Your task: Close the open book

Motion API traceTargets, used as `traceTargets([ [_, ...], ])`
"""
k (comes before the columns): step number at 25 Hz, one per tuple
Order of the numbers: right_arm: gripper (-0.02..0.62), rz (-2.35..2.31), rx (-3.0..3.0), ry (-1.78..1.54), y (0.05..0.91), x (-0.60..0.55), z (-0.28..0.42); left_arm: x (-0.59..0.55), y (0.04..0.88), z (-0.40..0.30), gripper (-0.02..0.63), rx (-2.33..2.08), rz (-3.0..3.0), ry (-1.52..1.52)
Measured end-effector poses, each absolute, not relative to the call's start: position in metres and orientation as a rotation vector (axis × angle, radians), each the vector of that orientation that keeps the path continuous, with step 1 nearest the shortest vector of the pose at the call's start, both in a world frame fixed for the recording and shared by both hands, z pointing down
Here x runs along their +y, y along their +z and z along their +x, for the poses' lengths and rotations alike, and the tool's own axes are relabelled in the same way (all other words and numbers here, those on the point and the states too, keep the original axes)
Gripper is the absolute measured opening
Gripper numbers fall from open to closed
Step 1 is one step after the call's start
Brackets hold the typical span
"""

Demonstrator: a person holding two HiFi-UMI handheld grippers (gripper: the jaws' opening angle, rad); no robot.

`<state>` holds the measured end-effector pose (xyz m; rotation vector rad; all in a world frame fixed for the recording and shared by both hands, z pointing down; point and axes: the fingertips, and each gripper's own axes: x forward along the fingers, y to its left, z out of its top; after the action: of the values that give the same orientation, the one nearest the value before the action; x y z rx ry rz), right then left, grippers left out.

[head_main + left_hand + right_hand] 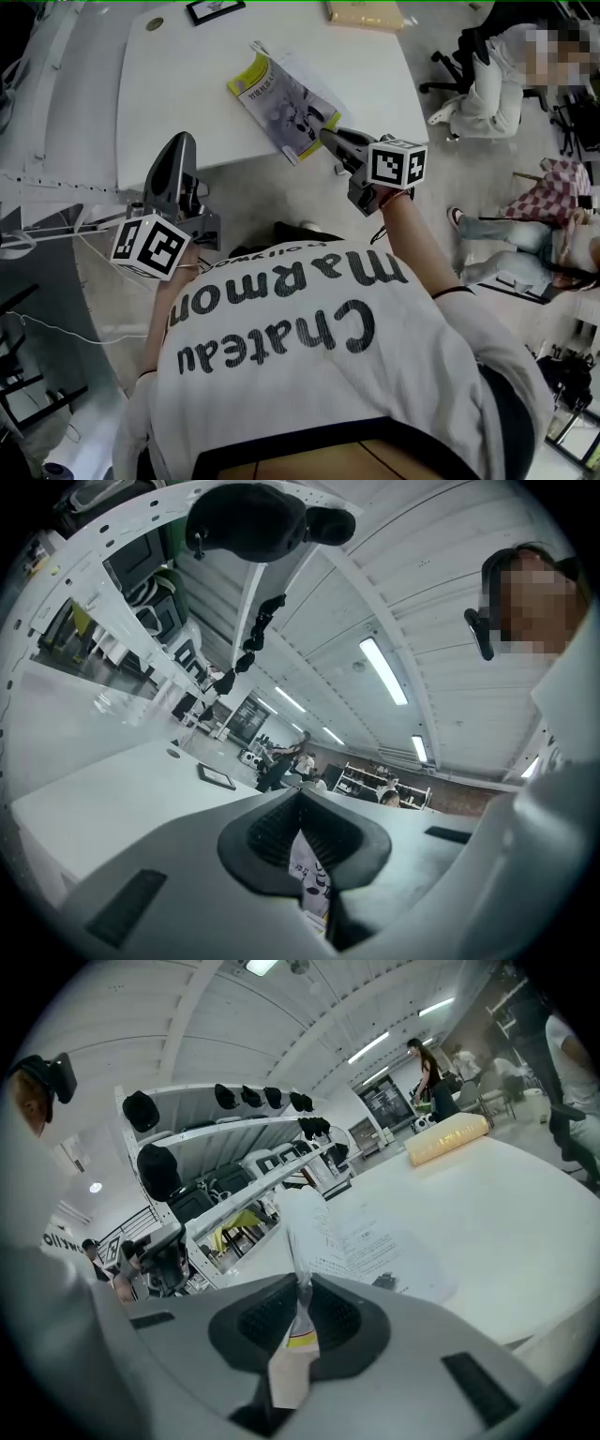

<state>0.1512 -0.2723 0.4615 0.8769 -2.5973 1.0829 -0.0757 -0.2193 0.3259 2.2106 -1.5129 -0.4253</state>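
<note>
Currently: open book (284, 101) on white counter (187, 89), upper centre of frame. Right gripper (325, 133) jaws pinching book's page edge. Left gripper (182, 142) lower left, jaws pressed together, apart from book.

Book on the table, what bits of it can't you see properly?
Head view: the right gripper covers part of the book's near edge, and its print is too small to read.
Right gripper view: the pads hide the pinched sheet's edge.
Left gripper view: a printed patch shows between the left gripper's jaws; held or just lying beyond, I cannot tell.
</note>
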Motion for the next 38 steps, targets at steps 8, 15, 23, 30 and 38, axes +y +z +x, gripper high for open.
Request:
traceTargets([
  [8, 0.051, 0.937, -2.566, 1.067, 0.470, -0.283, 0.163, -0.224, 0.327, -0.073, 0.023, -1.518, 2.207, -0.417],
  [15, 0.052, 0.966, -2.546, 1.084, 0.474, -0.286, 0.169, -0.224, 0.326, -0.075, 0.023, -1.526, 2.205, -0.412],
  [23, 0.052, 1.013, -2.538, 1.110, 0.477, -0.290, 0.175, -0.224, 0.327, -0.074, 0.023, -1.521, 2.201, -0.411],
  [30, 0.052, 1.059, -2.532, 1.136, 0.483, -0.295, 0.183, -0.224, 0.330, -0.076, 0.023, -1.530, 2.196, -0.413],
  [38, 0.054, 1.083, -2.509, 1.170, 0.486, -0.296, 0.182, -0.222, 0.331, -0.083, 0.023, -1.544, 2.183, -0.417],
])
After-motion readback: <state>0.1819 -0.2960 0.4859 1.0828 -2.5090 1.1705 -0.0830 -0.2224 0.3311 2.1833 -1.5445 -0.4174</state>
